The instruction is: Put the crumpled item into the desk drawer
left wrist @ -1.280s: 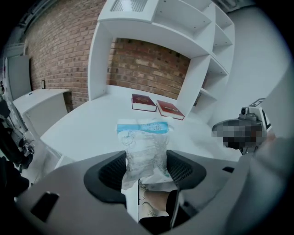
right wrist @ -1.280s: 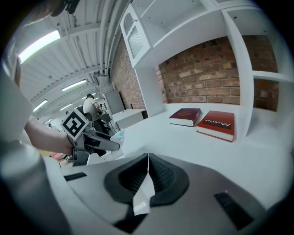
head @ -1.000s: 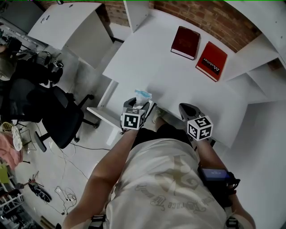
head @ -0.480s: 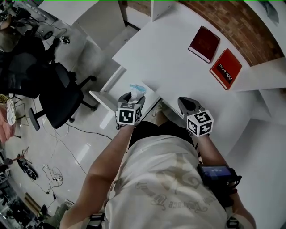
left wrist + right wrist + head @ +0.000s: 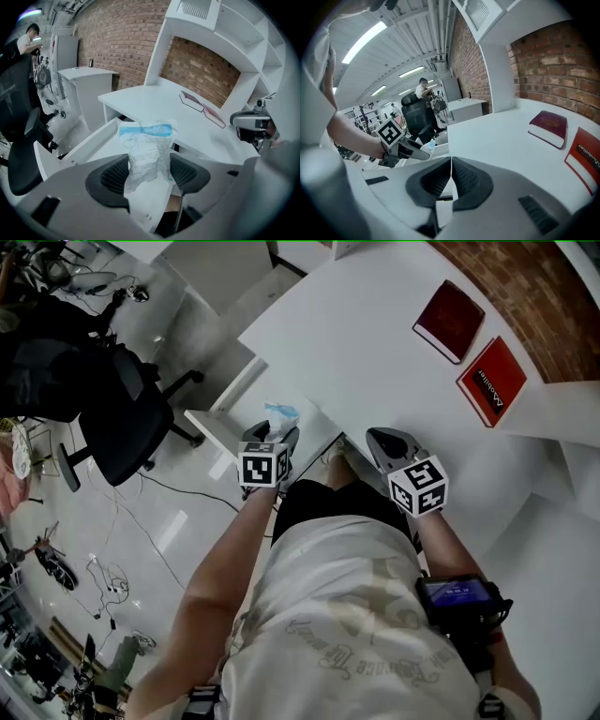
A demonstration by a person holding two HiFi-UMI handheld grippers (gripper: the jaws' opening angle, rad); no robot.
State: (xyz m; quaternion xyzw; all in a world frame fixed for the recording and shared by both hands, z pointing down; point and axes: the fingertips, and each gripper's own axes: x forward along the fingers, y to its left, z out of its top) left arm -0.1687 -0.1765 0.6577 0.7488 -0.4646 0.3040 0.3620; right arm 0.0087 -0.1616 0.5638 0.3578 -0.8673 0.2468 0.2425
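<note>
Packet (image 5: 147,150), crumpled, clamped in left gripper (image 5: 267,439) by open drawer (image 5: 89,143) at front of white desk (image 5: 375,362); right gripper (image 5: 451,180) closed, empty; red books (image 5: 452,320) at desk's back; brick wall (image 5: 122,42) behind desk; chair (image 5: 127,423) to its left.

Red book (image 5: 586,157) partly beyond the frame edge

A maroon book (image 5: 450,320) lies beside a red book (image 5: 491,381).

Brick wall (image 5: 201,70), white shelving (image 5: 225,28), black office chair (image 5: 122,427), glossy floor (image 5: 187,540).
</note>
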